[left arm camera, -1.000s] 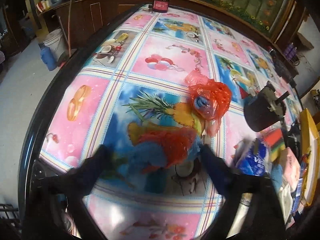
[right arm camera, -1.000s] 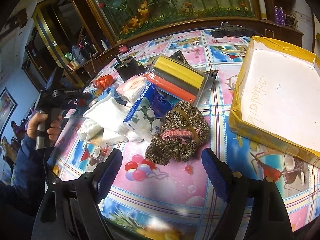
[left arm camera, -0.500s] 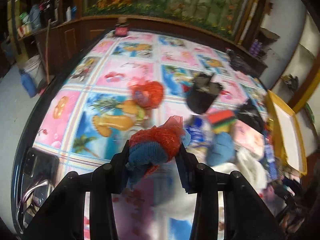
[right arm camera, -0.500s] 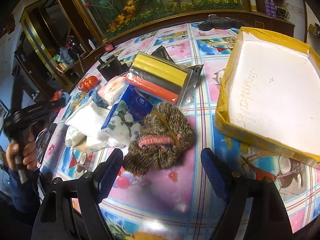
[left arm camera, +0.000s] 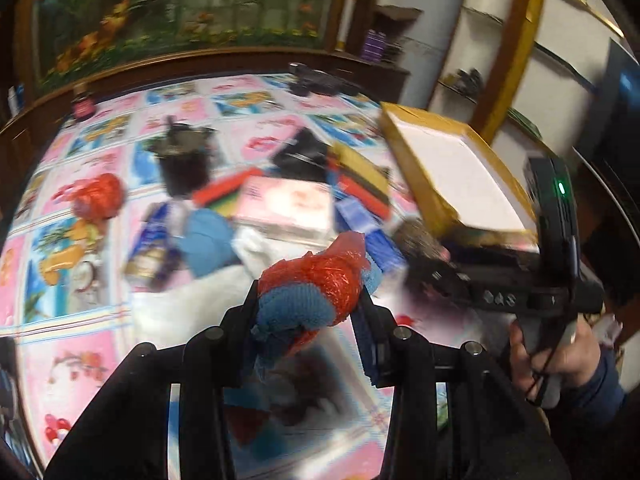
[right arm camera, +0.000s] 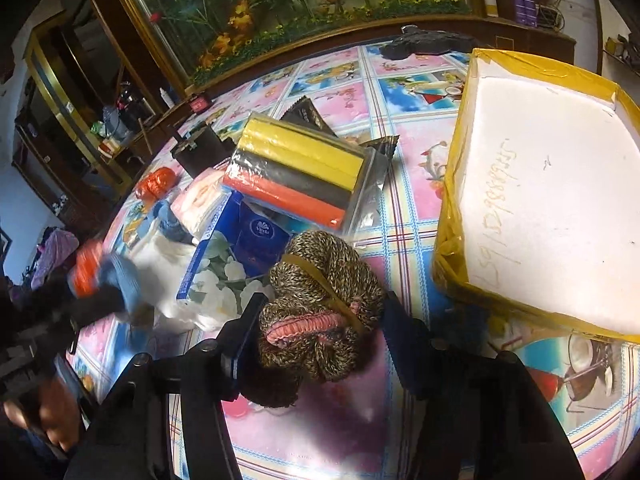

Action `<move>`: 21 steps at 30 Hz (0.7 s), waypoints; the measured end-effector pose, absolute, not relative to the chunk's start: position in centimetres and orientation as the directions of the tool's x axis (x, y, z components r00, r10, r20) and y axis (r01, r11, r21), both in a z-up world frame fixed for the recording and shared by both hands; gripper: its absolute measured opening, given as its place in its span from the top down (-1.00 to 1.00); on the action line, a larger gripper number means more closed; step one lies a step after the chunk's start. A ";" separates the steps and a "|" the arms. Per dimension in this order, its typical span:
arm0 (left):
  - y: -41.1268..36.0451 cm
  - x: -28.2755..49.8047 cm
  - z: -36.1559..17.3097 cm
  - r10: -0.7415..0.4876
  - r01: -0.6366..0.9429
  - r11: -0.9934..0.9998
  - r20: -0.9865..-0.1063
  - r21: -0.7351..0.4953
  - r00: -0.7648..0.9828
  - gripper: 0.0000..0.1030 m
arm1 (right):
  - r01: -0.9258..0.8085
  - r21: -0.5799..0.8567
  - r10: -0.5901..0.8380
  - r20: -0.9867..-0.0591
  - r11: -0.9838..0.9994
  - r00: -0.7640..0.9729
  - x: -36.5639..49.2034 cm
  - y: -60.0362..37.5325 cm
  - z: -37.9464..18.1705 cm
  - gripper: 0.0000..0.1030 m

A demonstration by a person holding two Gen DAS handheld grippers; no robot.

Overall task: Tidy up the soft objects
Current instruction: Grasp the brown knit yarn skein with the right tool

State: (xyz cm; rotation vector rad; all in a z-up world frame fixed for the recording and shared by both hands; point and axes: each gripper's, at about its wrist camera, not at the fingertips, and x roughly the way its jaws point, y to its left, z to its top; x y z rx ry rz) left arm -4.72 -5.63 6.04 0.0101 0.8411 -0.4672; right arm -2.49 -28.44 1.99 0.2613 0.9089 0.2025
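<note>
A: Blue cloth bundle (left arm camera: pixel 308 300) in red plastic, where is it?
B: Pinched in the left gripper (left arm camera: pixel 306 312), above the table (left arm camera: pixel 76 344).
A: The brown knit bundle (right arm camera: pixel 320 320)?
B: On the table; the right gripper (right arm camera: pixel 320 336) jaws are closing around it, beside the yellow box (right arm camera: pixel 448 248)

1. A tray (right arm camera: pixel 540 208) is set at the right of the tabletop (right arm camera: pixel 412 184).
2. A knitted bundle (right arm camera: pixel 320 312) is placed just left of the tray.
3. A tissue pack (right arm camera: pixel 224 264) is laid left of the bundle, a sponge pack (right arm camera: pixel 304 172) behind it.
</note>
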 end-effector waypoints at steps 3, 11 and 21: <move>-7.6 -5.3 5.2 -0.424 0.444 0.877 -0.726 -0.181 0.542 0.24 | -0.071 0.322 0.294 -0.726 0.944 0.622 -3.0 -28.8 1.9 -0.04; -9.2 -5.9 4.5 -0.431 0.462 0.871 -0.714 -0.169 0.552 0.24 | -0.063 0.325 0.283 -0.696 0.944 0.659 -3.9 -29.3 1.8 -0.04; -9.1 -5.4 4.7 -0.407 0.444 0.884 -0.711 -0.149 0.573 0.25 | -0.027 0.198 0.162 -0.711 0.980 0.684 -4.7 -27.4 2.9 -0.04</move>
